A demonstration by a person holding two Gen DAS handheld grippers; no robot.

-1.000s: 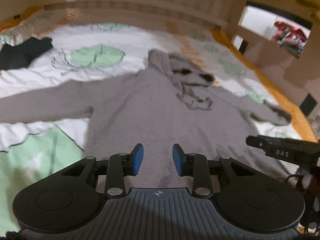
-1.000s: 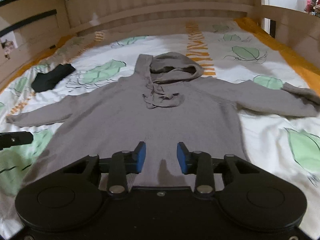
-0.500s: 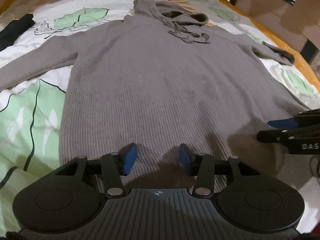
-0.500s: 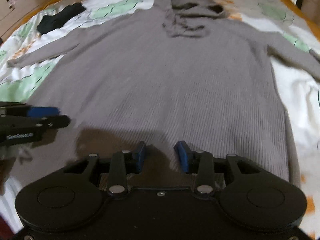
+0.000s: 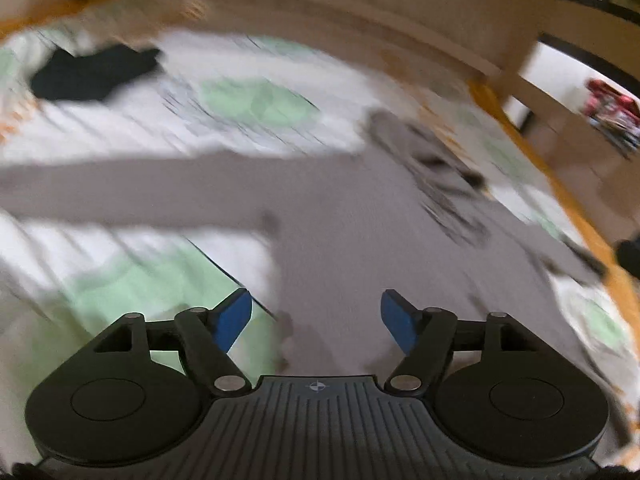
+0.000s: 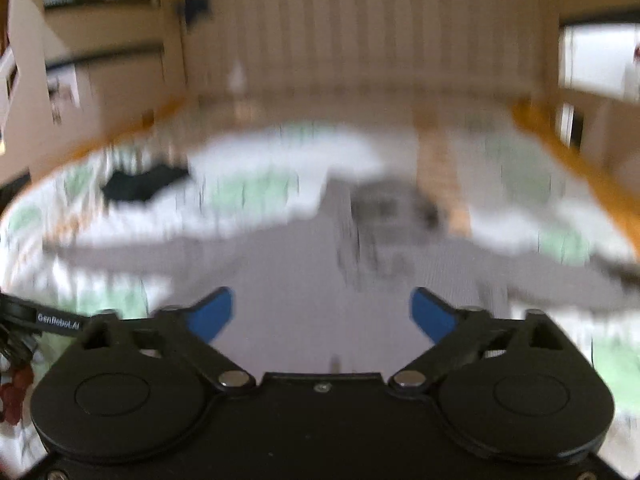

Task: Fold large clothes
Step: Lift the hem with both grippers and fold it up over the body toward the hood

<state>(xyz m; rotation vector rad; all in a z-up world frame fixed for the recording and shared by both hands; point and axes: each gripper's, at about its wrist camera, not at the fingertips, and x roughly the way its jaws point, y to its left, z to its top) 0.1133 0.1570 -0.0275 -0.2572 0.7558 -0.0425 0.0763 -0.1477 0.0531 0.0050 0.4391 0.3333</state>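
Grey hoodie [image 5: 360,240] lies flat on the bed [image 5: 132,280], front up, sleeves spread to both sides, hood [image 6: 384,208] bunched at the far end toward the headboard [image 6: 360,60]. Both views heavily motion-blurred.

Left gripper [image 5: 316,316]: jaws apart and opening, nothing between them, blue pads [image 5: 232,316] clear of the fabric, above the hoodie's left edge below the sleeve, angled down.

Right gripper [image 6: 322,314]: jaws spread wide and opening, nothing between them, above the hoodie's lower body, pointing toward the hood.

Around: black garment [image 5: 92,72] far left on the sheet, apart from the hoodie. Orange bed edge [image 5: 560,184] along the right. Nothing lies on the hoodie.
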